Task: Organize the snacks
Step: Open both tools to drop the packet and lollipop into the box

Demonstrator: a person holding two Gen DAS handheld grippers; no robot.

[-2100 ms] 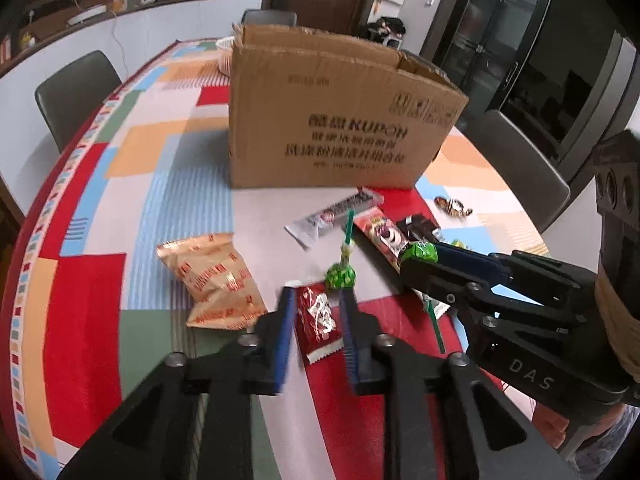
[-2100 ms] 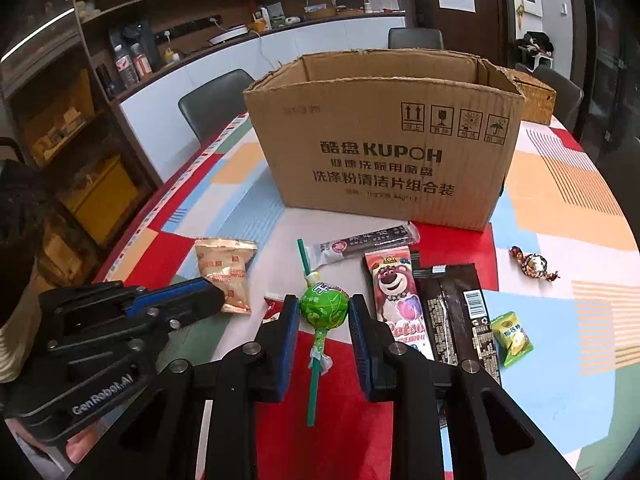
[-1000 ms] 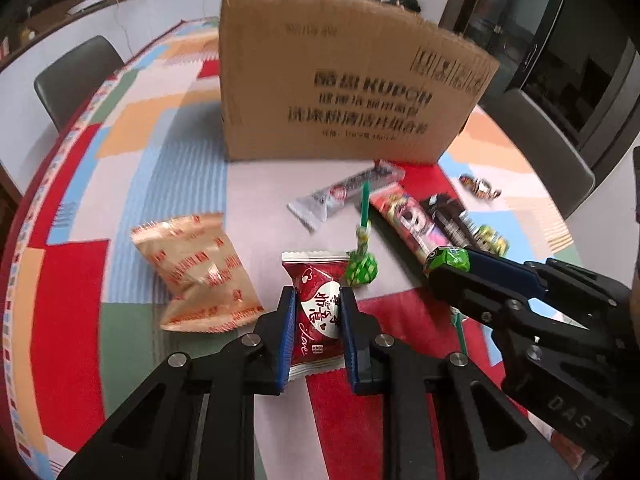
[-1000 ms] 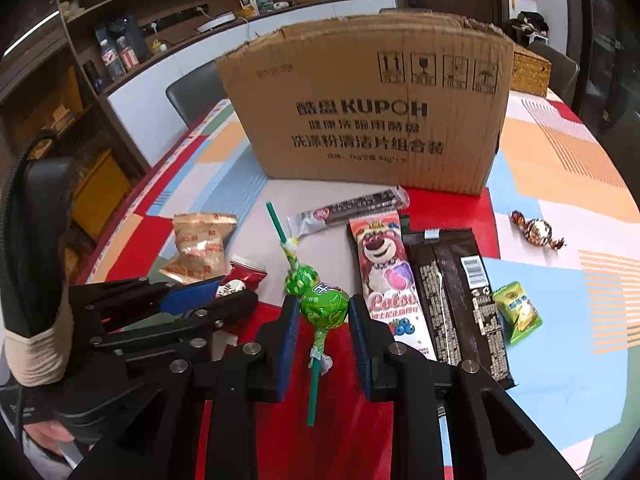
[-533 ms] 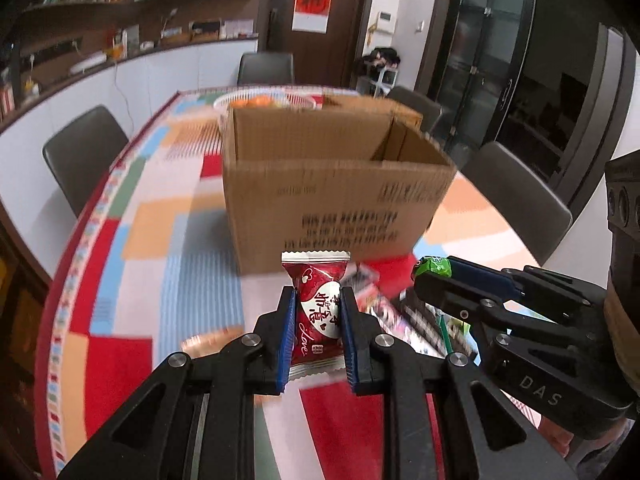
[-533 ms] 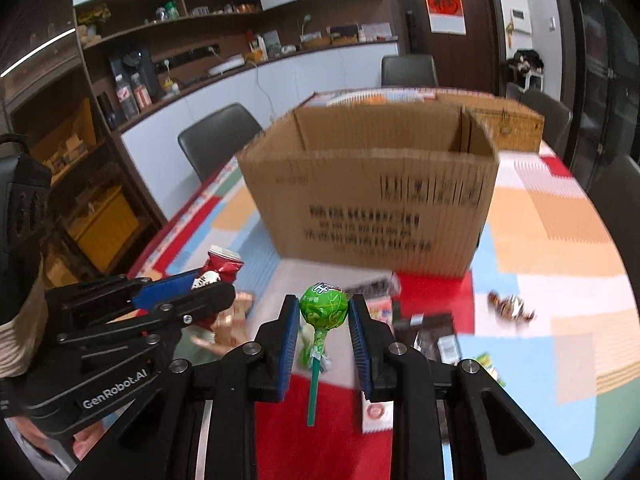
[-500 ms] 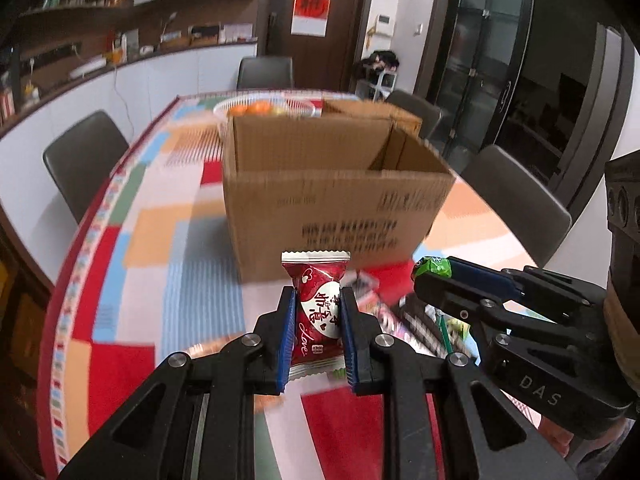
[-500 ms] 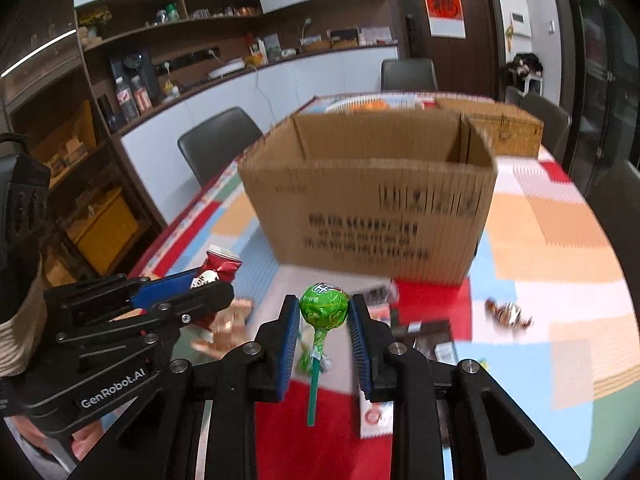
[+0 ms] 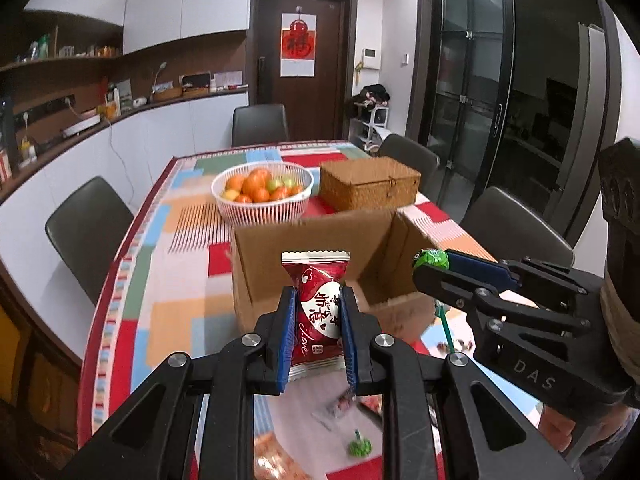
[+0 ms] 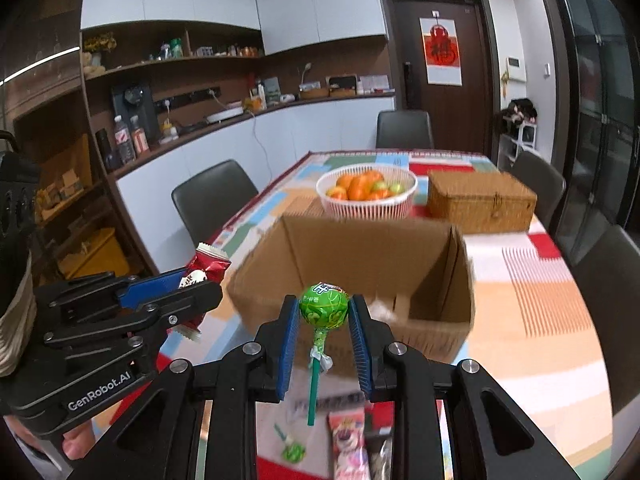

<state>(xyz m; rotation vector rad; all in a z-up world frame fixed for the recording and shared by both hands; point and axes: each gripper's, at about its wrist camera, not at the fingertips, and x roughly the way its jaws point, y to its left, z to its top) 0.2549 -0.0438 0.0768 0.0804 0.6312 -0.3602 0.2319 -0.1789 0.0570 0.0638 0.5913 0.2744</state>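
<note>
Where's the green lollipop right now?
Green lollipop is clamped between the right gripper fingers, stick hanging down, just before the open cardboard box.

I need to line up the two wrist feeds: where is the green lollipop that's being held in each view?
Left wrist: green lollipop at right of centre, pinched at the tip of the right gripper.
Right wrist: lollipop at lower centre, between the blue pads, stick hanging down.
Shared landmark: the open cardboard box just behind it.

The red candy wrapper (image 9: 318, 314) reads "Love"; the left hand-held gripper (image 10: 172, 304) reads "GenRobot.AI".
</note>
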